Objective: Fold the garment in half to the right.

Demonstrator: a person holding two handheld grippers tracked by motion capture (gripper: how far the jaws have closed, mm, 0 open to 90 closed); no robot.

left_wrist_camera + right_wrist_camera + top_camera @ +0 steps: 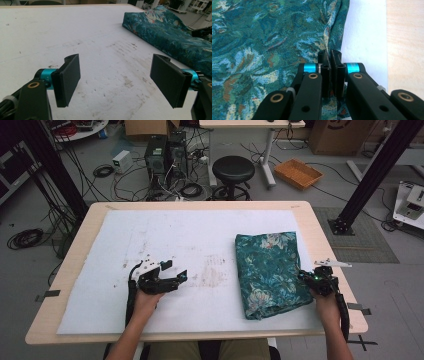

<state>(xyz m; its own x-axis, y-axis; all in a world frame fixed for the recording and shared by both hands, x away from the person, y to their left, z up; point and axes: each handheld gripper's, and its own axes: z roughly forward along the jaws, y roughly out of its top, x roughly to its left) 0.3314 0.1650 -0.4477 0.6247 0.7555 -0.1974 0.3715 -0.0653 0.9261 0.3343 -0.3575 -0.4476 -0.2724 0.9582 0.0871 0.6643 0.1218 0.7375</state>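
Cloth: a folded teal fabric with a floral print in blue, cream and rust (270,272) lies on the right part of the white sheet (165,240) that covers the pale wooden table (70,262), long side running away from the person.
Right gripper: the black two-jaw right gripper (306,276) sits at the cloth's right edge, about midway along it; in the right gripper view its jaws stand pressed together on a pinched-up ridge of that edge (329,37), the fabric caught between the pads.
Left gripper: the black left gripper (174,271), held in the person's left hand (145,302), rests over bare sheet well to the left of the cloth, tips aimed towards it; its jaws gape wide with nothing between them, and the pads (68,80) hang above the stained sheet.
Sheet: grey scuffs and smudges mark it just left of the cloth.
Beyond the table: a black round stool (233,170) stands on the floor behind the table's far edge, an orange tray (298,173) to its right.
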